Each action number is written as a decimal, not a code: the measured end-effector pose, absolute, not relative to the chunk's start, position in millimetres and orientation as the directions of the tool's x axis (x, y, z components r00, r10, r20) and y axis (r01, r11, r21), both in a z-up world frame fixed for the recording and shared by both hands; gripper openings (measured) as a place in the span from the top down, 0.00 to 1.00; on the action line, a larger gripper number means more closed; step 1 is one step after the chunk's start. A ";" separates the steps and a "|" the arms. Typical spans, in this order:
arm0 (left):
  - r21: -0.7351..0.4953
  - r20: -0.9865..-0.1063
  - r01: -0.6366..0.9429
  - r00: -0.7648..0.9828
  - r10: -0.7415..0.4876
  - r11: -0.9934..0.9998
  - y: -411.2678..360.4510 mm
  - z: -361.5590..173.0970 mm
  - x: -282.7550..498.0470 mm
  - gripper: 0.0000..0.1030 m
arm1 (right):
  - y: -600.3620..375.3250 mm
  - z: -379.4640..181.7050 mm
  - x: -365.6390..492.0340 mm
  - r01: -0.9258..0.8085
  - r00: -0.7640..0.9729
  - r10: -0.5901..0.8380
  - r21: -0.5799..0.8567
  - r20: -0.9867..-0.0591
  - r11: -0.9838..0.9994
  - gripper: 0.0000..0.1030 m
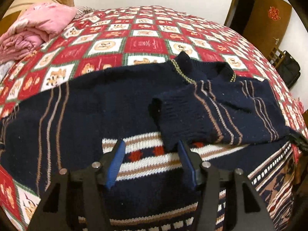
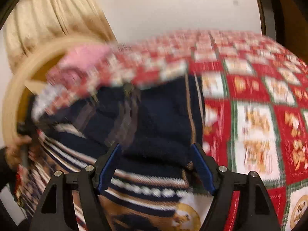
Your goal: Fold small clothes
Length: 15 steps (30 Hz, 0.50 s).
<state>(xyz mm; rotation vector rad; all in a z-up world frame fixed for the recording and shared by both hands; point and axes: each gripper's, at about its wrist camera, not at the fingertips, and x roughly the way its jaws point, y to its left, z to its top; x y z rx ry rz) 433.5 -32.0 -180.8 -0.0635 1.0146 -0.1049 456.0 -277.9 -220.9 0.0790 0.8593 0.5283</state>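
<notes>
A dark navy knitted sweater (image 1: 107, 104) is spread flat on the bed (image 1: 146, 44), close to its near edge, and its right sleeve (image 1: 192, 115) is already laid across the chest. The left gripper (image 1: 151, 159) is held just above the patterned band, with its fingers apart and nothing between them. The fingers of the right gripper (image 2: 156, 165) are also apart, and whether the dark knit touches them cannot be told, because this view is strongly blurred. From here, the folded sleeve could be dragged out of place if a blue pad (image 1: 185, 159) catches its cuff, since the cuff lies just beside that pad. The thick knit may also slip or bunch if only one layer is pinched. The collar (image 1: 204, 71) points to the far edge of the bed and the hem to the near edge, so the long axis of the body runs from near to far, while the left sleeve (image 1: 38, 104) is stretched toward the left edge.
</notes>
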 end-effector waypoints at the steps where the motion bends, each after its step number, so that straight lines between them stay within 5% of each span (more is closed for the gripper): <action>1: -0.087 -0.844 0.058 0.526 -0.104 0.995 -30.2 -179.6 430.8 0.43 | -276.6 -226.2 455.8 -0.408 0.546 0.448 0.243 -0.708 0.880 0.27; 4: -0.030 -0.828 0.069 0.557 -0.064 0.997 -24.9 -173.4 416.9 0.40 | -282.3 -220.6 456.0 -0.396 0.552 0.462 0.270 -0.694 0.878 0.27; 6: 0.015 -0.822 0.059 0.569 -0.021 0.998 -20.2 -173.0 408.8 0.28 | -284.3 -215.9 453.6 -0.390 0.565 0.464 0.275 -0.682 0.879 0.27; 15: -0.024 -0.815 0.018 0.578 -0.029 1.000 -19.3 -175.8 389.4 0.26 | -176.1 -187.2 435.1 -0.518 0.550 0.405 0.081 -0.730 0.851 0.27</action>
